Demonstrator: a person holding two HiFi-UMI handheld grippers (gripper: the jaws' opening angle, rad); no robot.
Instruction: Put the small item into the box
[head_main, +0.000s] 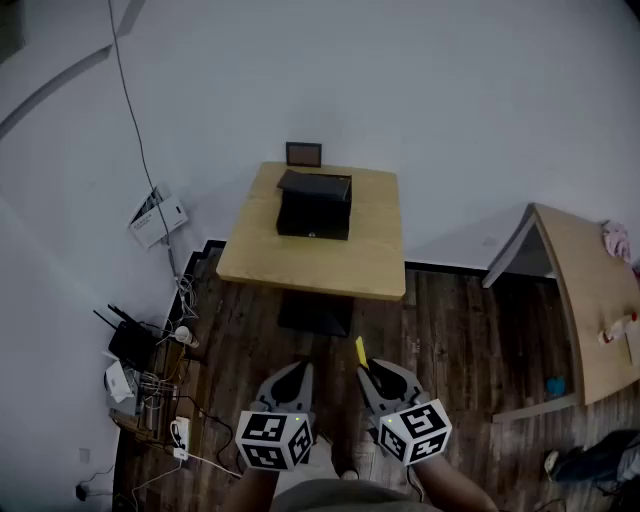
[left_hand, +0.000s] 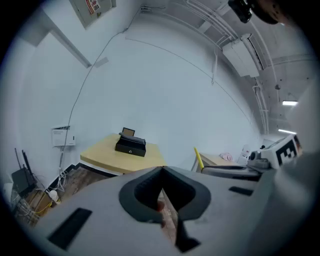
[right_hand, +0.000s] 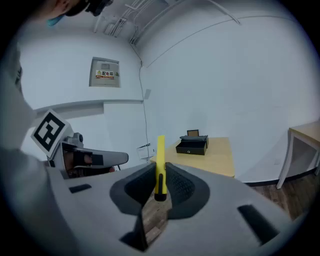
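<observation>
Carry the thin yellow item (right_hand: 160, 150), clenched in the right hand-held gripper (right_hand: 160, 172), level toward the black box (head_main: 314, 205); the left hand-held gripper (left_hand: 162, 172) is clenched empty.

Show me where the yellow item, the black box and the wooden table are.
yellow item (right_hand: 160, 165): right gripper view, its middle.
black box (head_main: 313, 220): head view, front wall.
wooden table (head_main: 320, 265): head view, bare top.

You stand in a plain office or test room. It has bare white walls (head_main: 450, 80) and a dark plank floor (head_main: 450, 320). A small wooden table (head_main: 310, 265) is at 12 o'clock and a second desk (head_main: 590, 300) at 2 o'clock. A router (head_main: 128, 345) and a power strip (head_main: 180, 432) with loose cables lie at 10 o'clock. Open pipes (left_hand: 215, 22) run overhead, and an electrical panel (right_hand: 105, 72) hangs on the wall.
</observation>
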